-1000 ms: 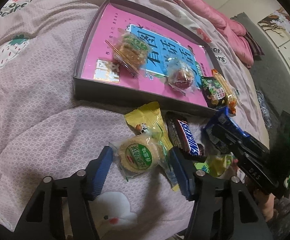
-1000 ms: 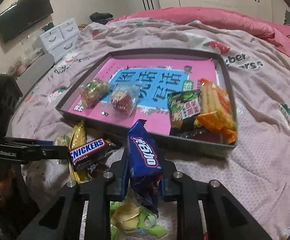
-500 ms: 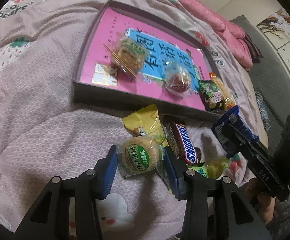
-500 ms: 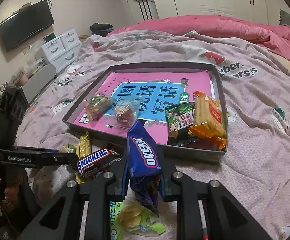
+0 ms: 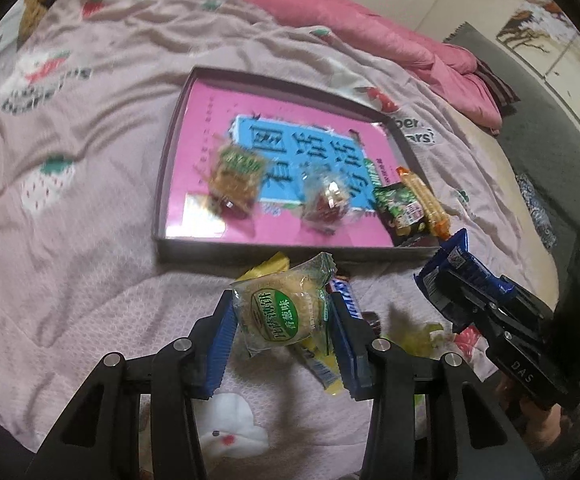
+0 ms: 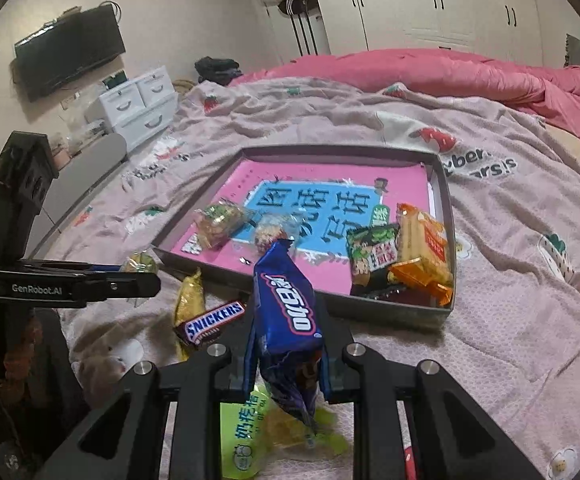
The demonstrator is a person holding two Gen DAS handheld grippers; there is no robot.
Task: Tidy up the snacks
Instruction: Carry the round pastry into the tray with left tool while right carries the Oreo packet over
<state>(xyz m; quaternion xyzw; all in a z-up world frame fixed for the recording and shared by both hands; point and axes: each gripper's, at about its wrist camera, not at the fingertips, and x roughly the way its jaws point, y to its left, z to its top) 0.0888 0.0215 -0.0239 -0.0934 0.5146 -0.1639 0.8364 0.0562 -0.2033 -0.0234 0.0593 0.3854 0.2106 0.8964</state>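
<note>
My left gripper (image 5: 283, 320) is shut on a round cake in a clear wrapper with a green label (image 5: 283, 310) and holds it above the bedspread, in front of the grey tray (image 5: 161, 208). My right gripper (image 6: 287, 344) is shut on a blue Oreo pack (image 6: 287, 304), also lifted; it shows at the right of the left wrist view (image 5: 456, 272). The tray has a pink and blue bottom and holds several snacks: a green-topped bar (image 6: 219, 222), a red sweet (image 6: 269, 234), a green pack (image 6: 374, 252) and an orange pack (image 6: 422, 248).
A Snickers bar (image 6: 213, 320), a yellow packet (image 6: 189, 300) and a green-yellow packet (image 6: 249, 436) lie on the pink strawberry bedspread in front of the tray. A pink duvet (image 6: 450, 72) is heaped at the far side. White drawers (image 6: 137, 104) stand to the left.
My left gripper closed on the round cake and lifted it off the bedspread. My right gripper kept its hold on the Oreo pack and rose and drew back a little.
</note>
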